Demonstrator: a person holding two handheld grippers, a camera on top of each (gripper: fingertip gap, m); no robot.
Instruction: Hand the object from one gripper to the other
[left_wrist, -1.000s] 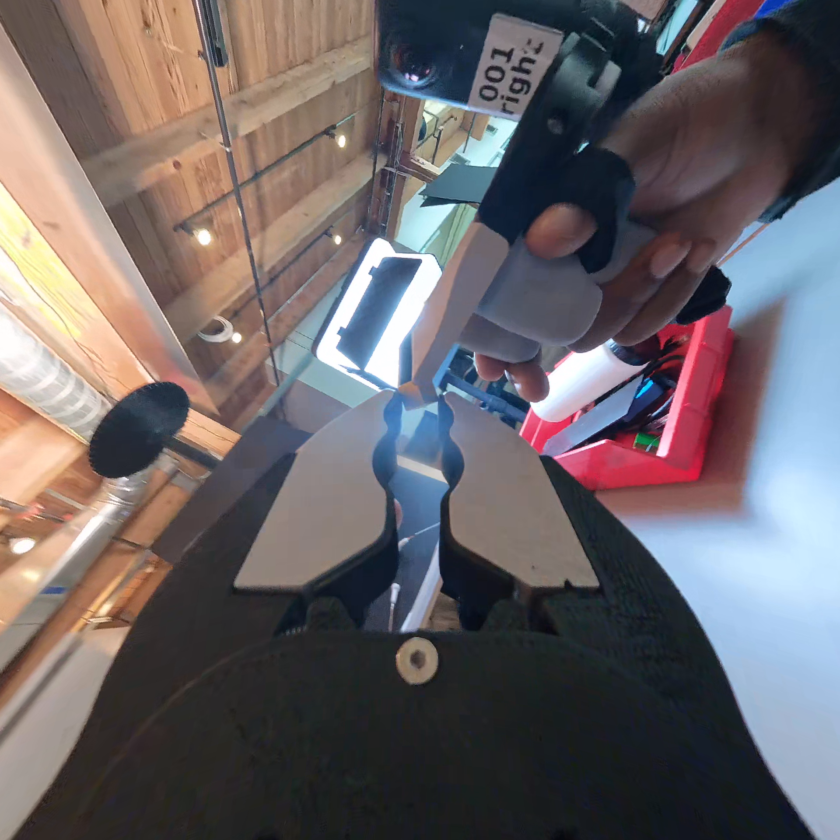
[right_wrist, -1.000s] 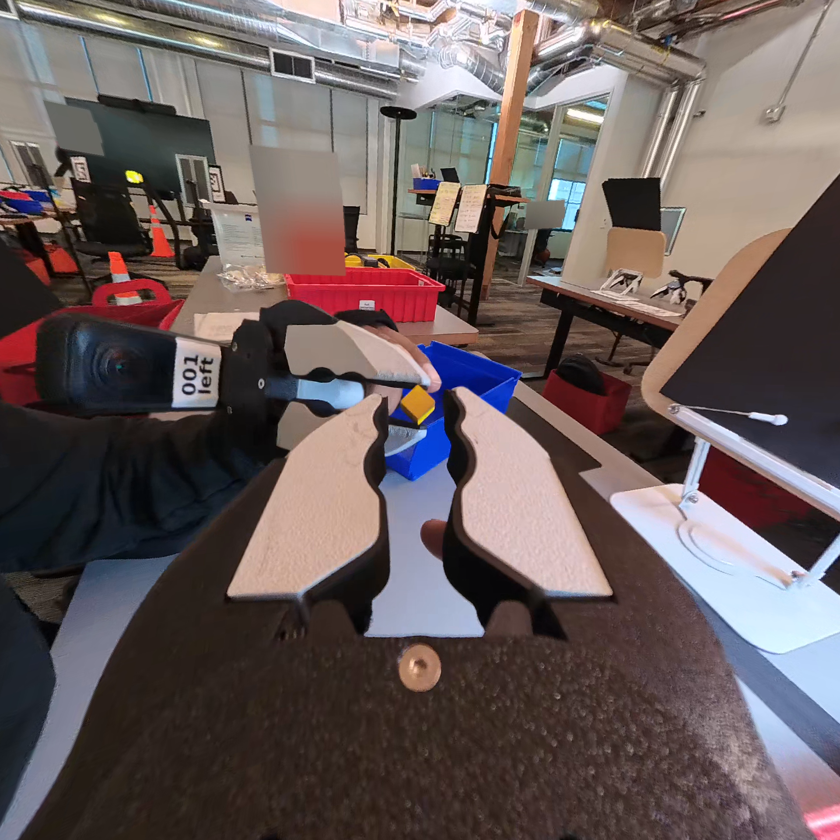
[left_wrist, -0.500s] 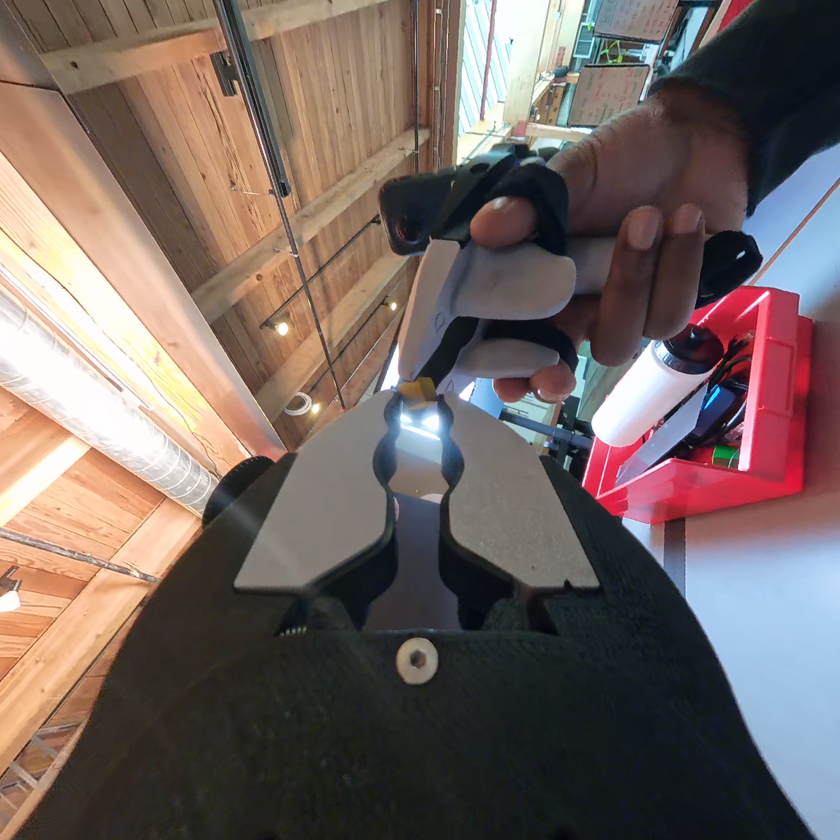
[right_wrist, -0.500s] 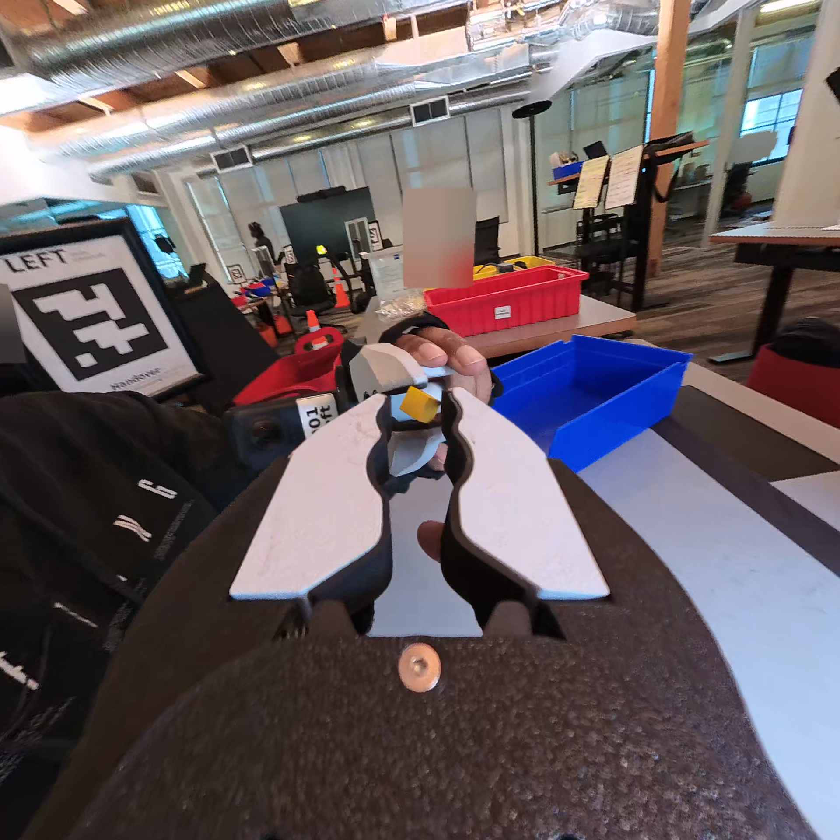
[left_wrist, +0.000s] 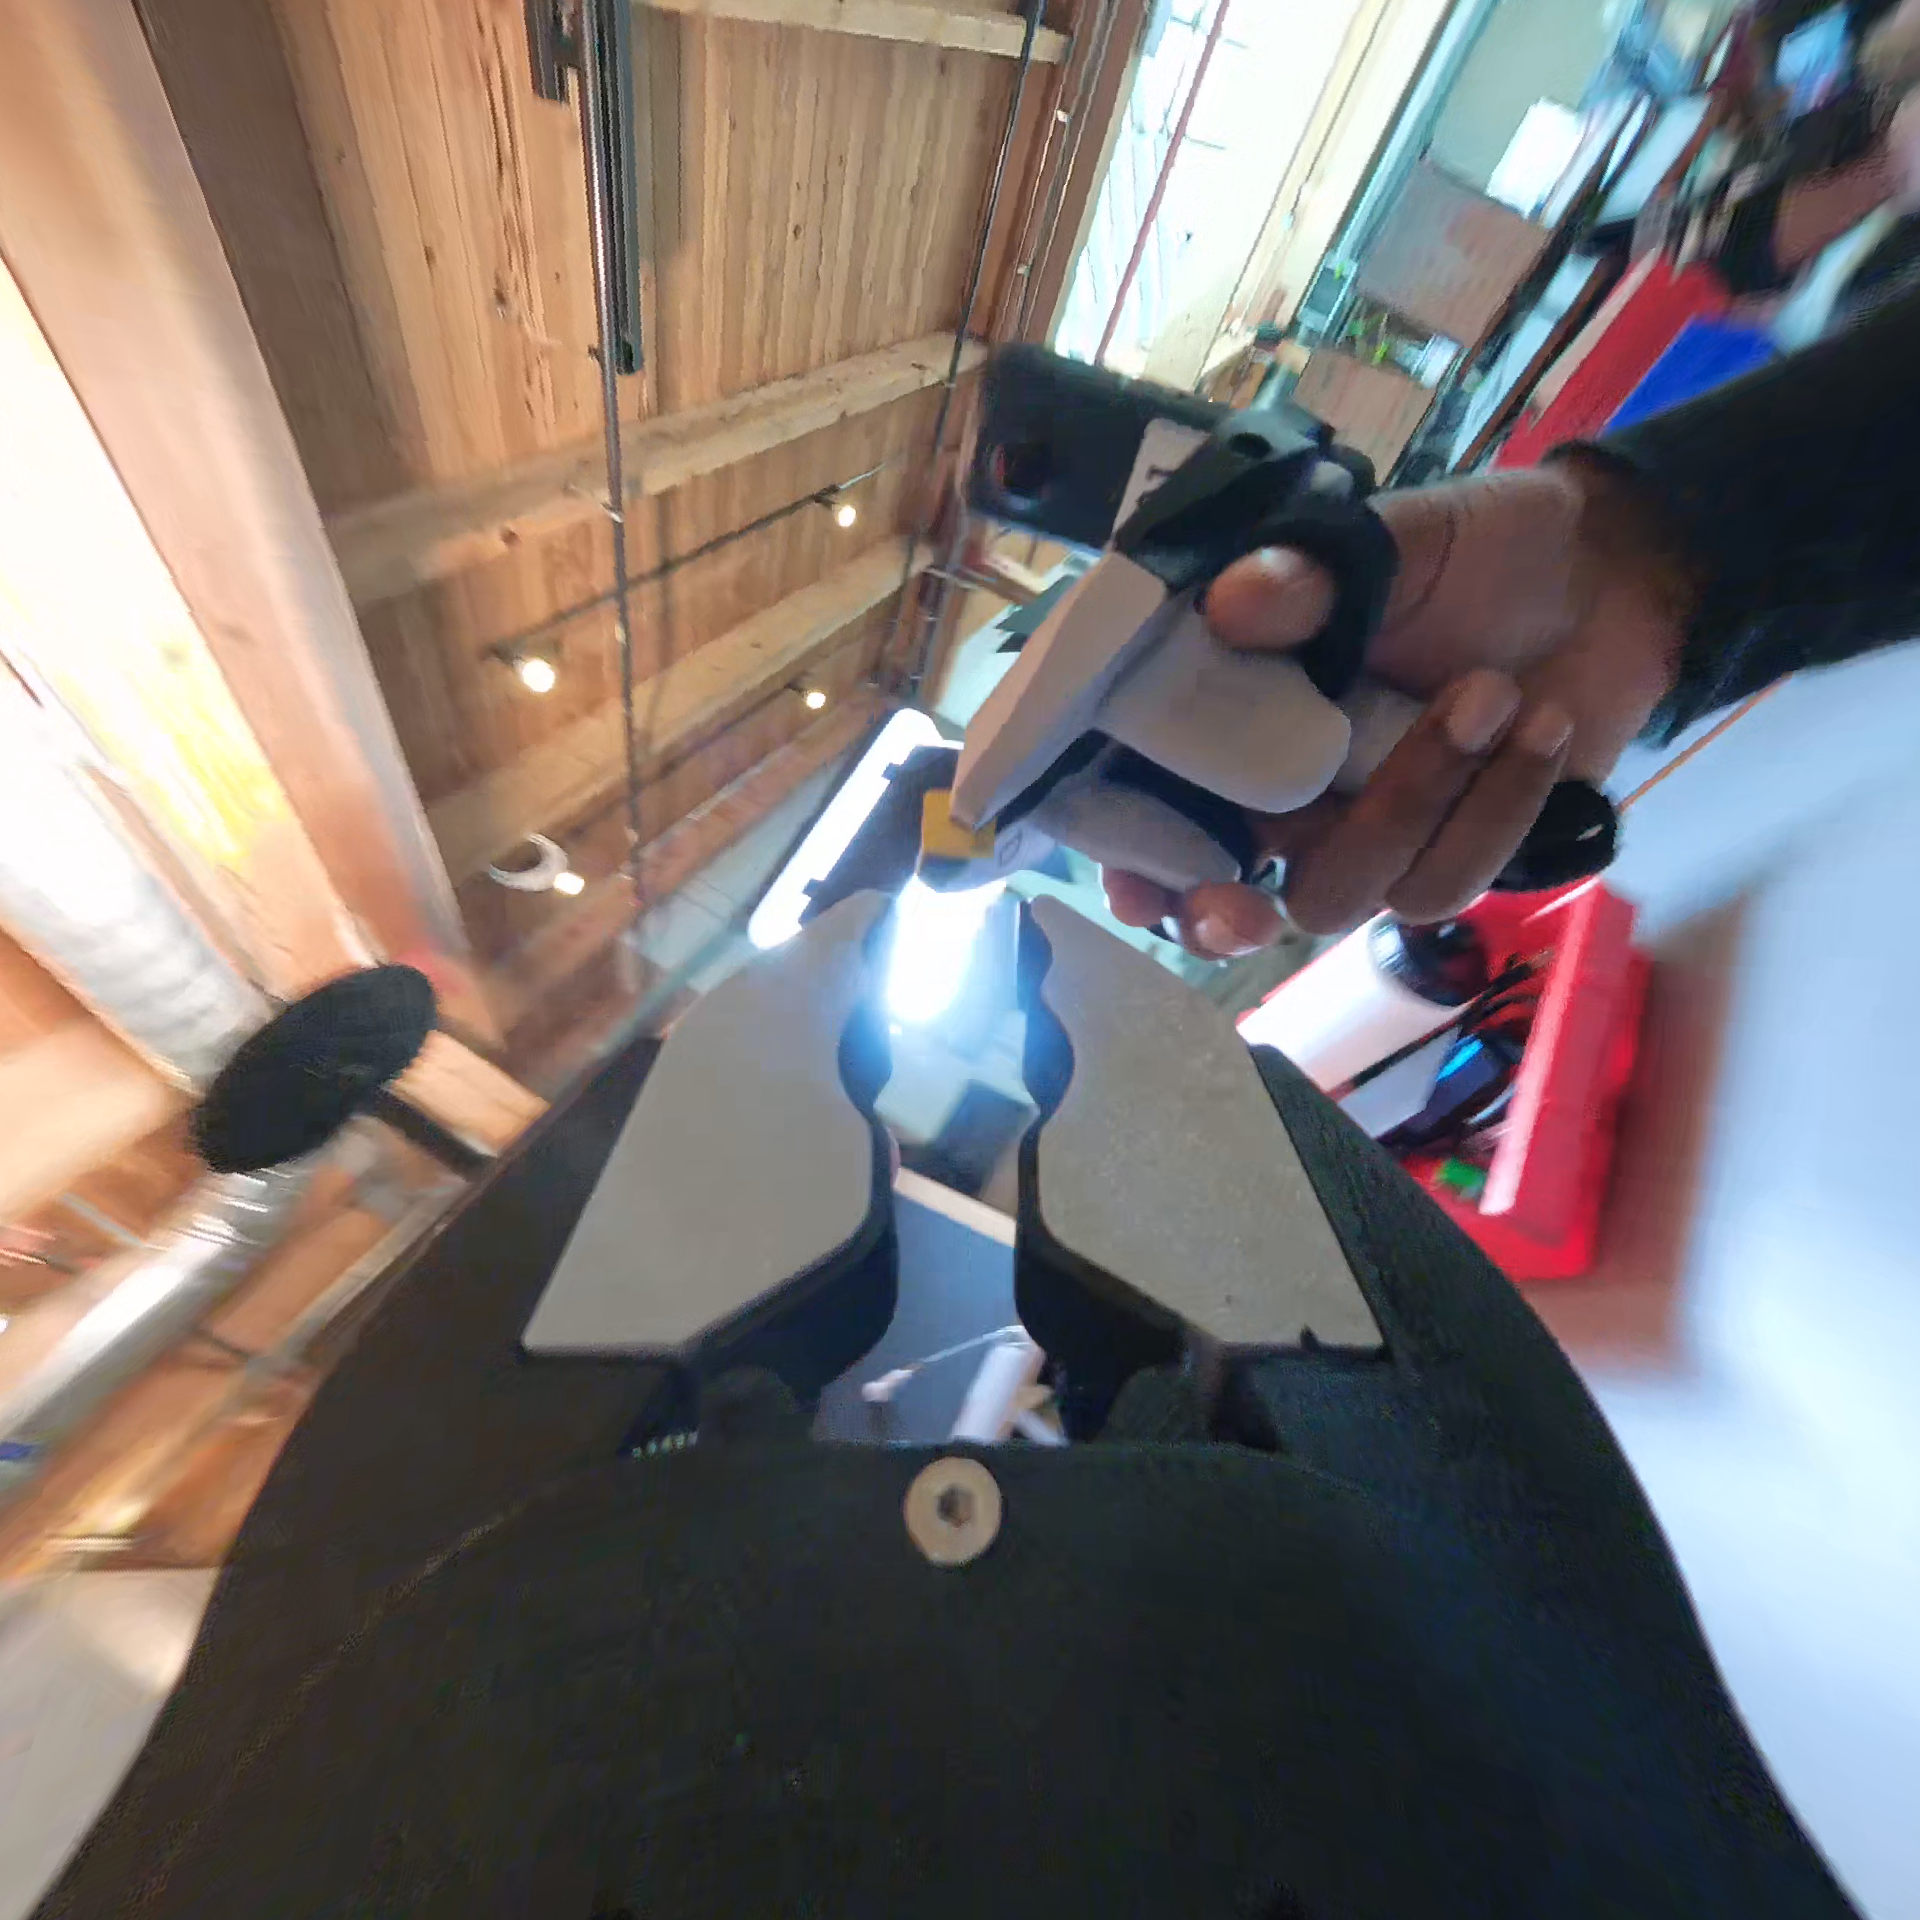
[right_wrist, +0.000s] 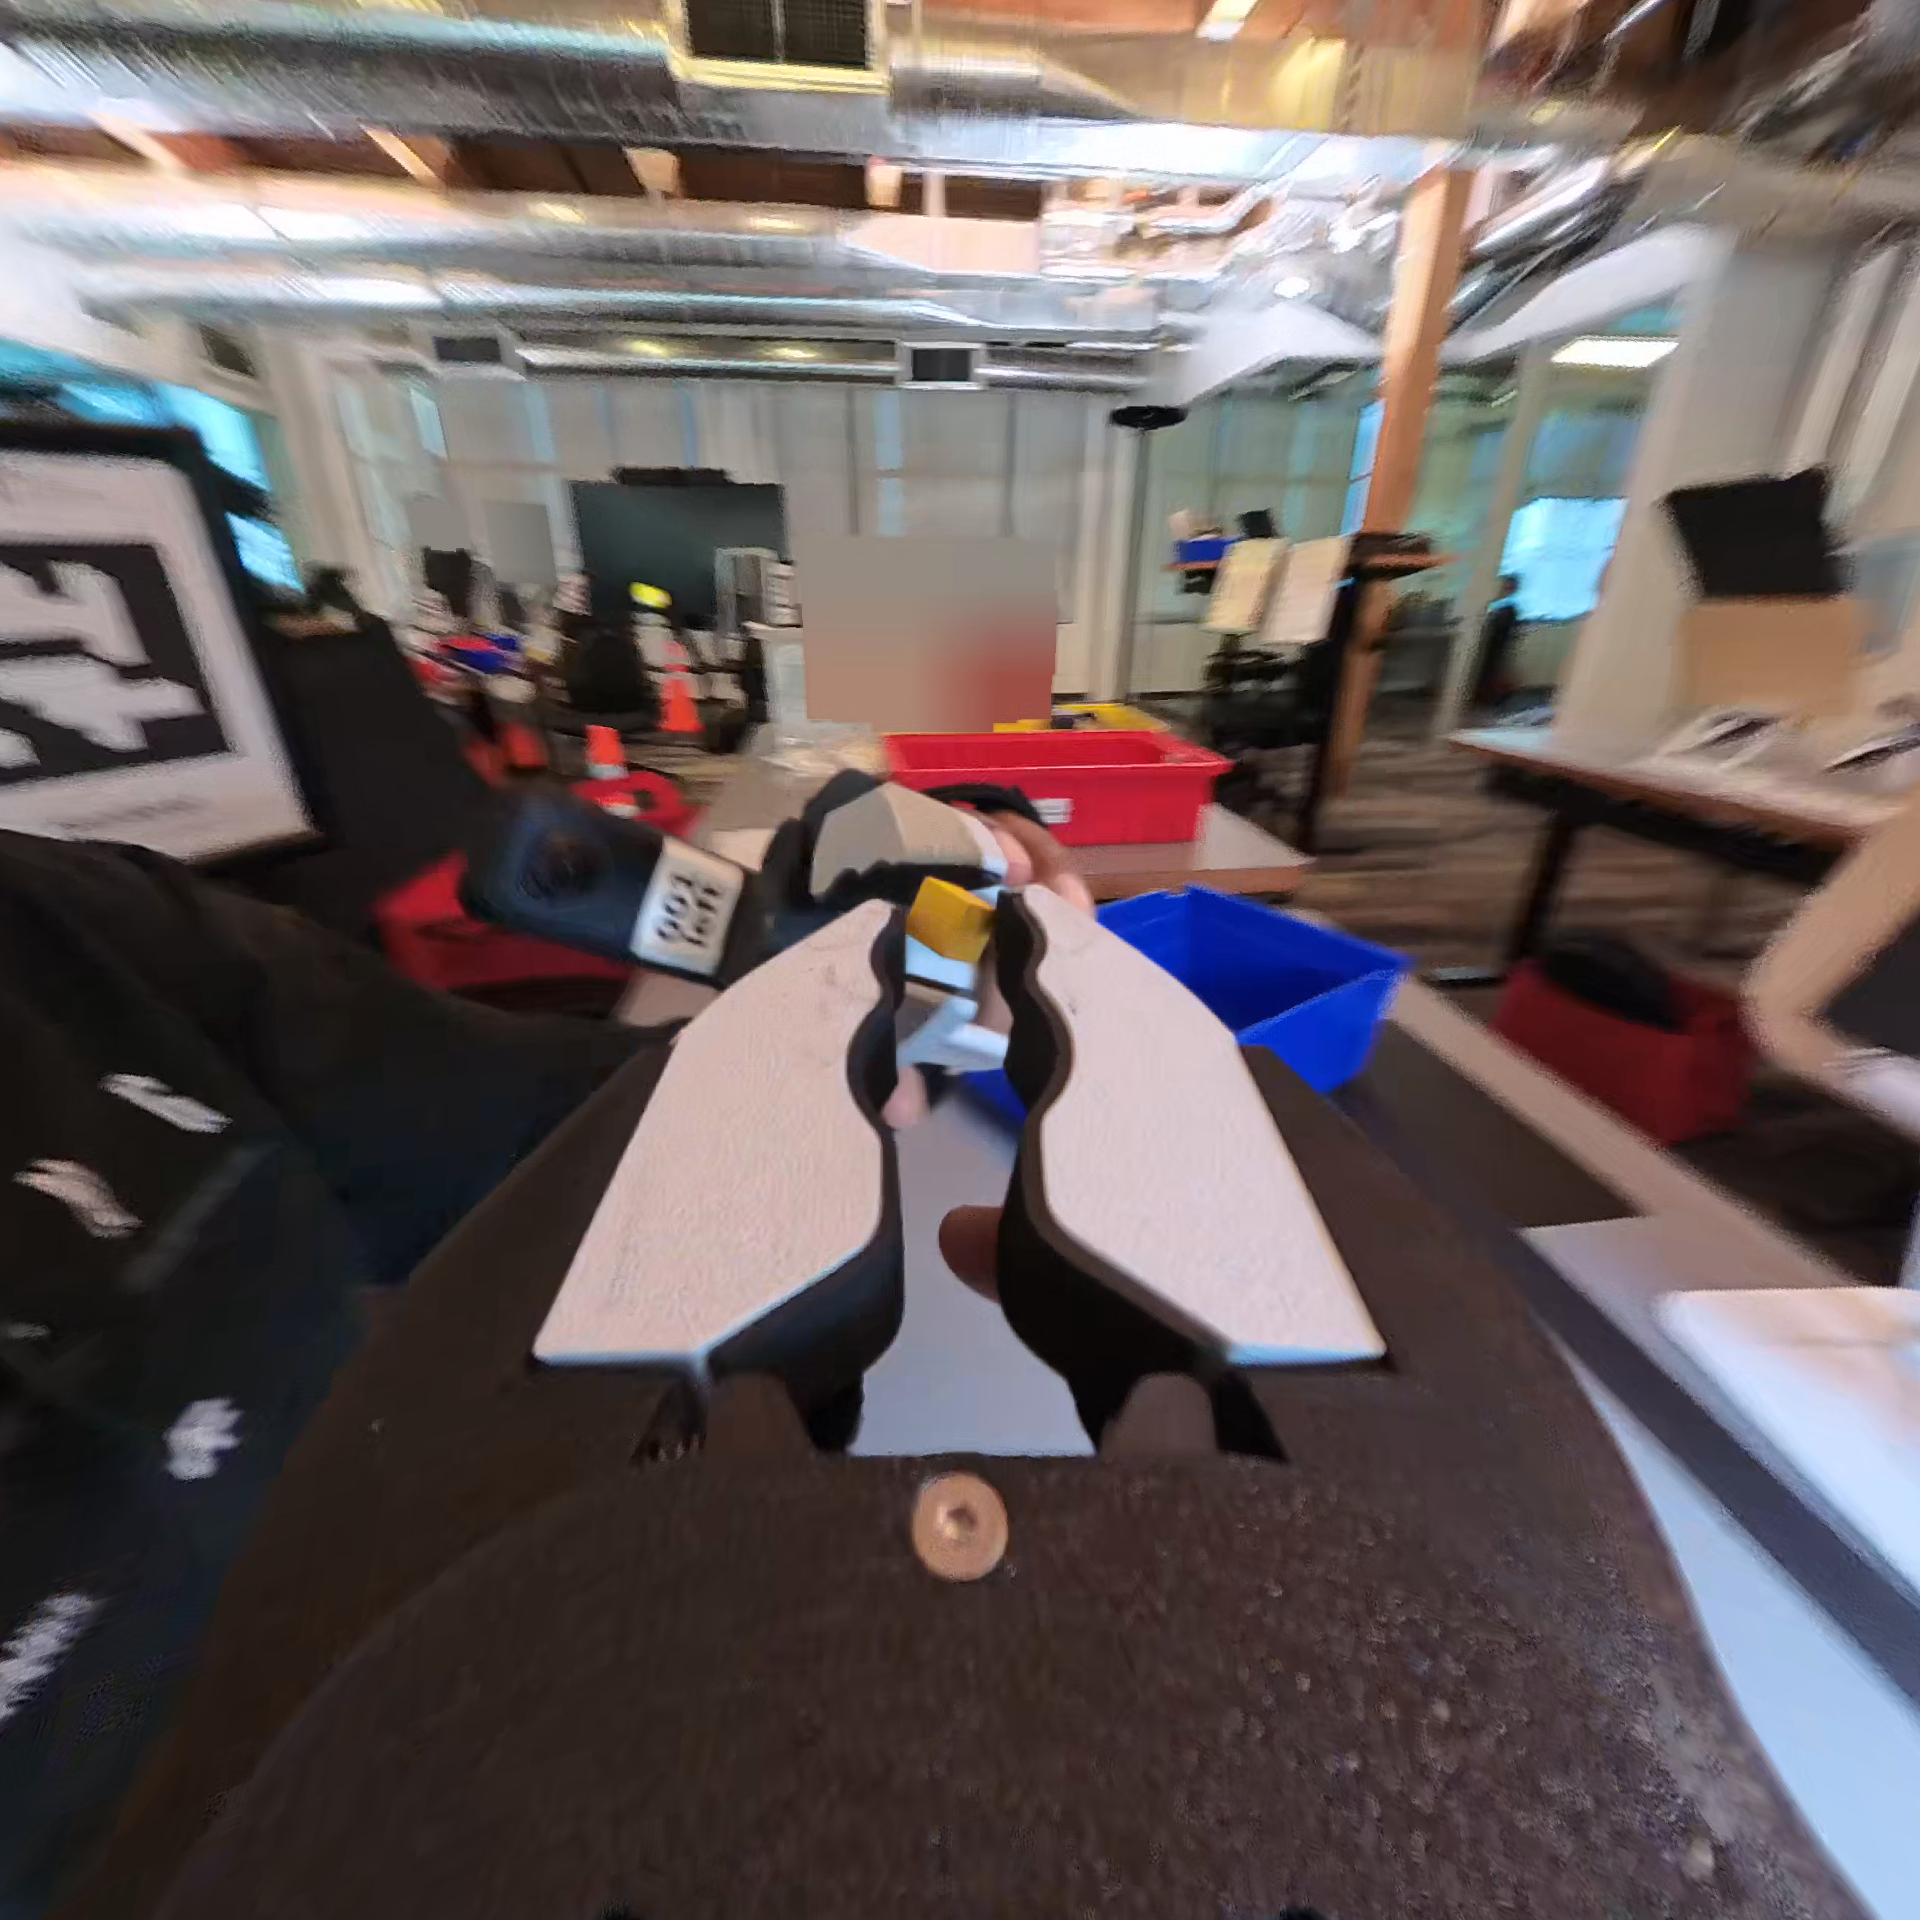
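We are holding the yellow block (left_wrist: 948, 828) clamped in the right gripper (left_wrist: 961, 831) — the handover looks done. The left gripper (left_wrist: 948, 914) is standing just beside it, jaws apart and empty — only parting the two seems left.

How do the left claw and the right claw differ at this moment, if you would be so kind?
Load: the right claw pinches a yellow block at its very tips, while the left claw holds nothing.
Jaws: the left claw's stand apart with light showing between them, while the right claw's are closed onto the block.
Aim: the left claw points up toward the wooden ceiling, the right claw roughly level across the room.
Both have grey fingers on black bodies.
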